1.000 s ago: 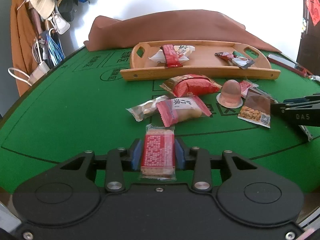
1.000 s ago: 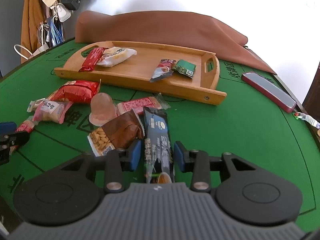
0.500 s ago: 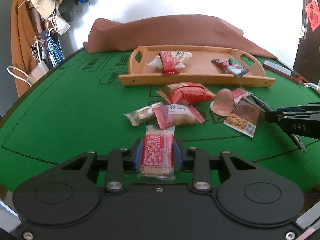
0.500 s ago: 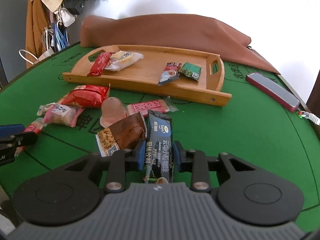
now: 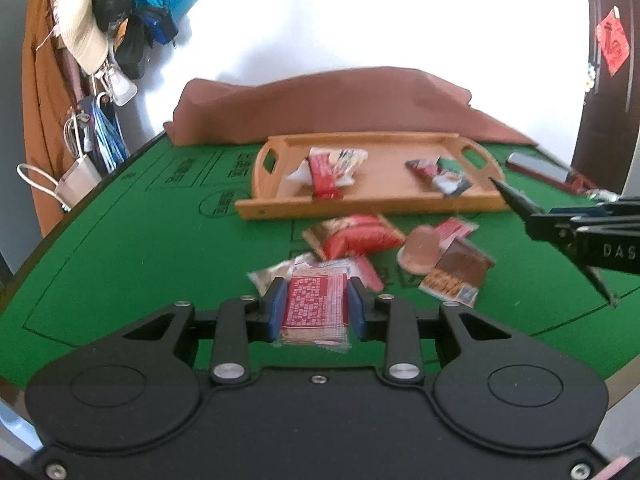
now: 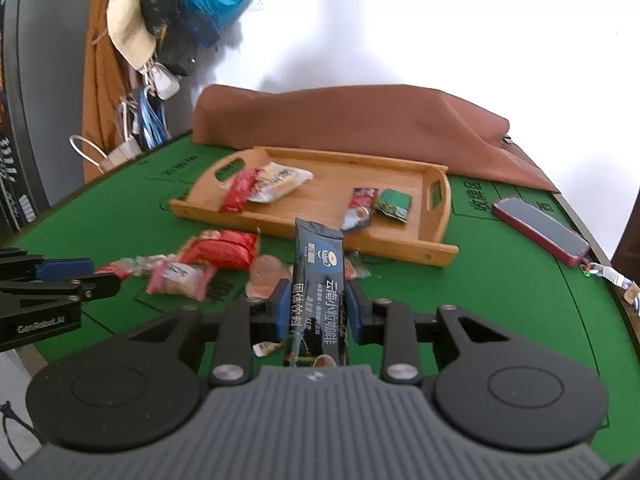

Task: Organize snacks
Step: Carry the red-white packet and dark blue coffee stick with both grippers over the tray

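Both packets have just left the tabletop (image 5: 120,248). Left tool (image 5: 316,312) grips the red packet (image 5: 314,310); right tool (image 6: 318,312), its jaws just closed, grips the dark sachet (image 6: 318,280). Wooden tray (image 6: 400,240) next, I judge

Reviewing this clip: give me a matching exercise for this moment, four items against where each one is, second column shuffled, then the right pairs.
Items
1. red patterned packet
2. dark coffee stick
3. green packet
4. red phone

Places
A. lying in the wooden tray
B. flat on the green table, right of the tray
C. clamped in the left gripper
D. clamped in the right gripper

Pairs: 1-C, 2-D, 3-A, 4-B
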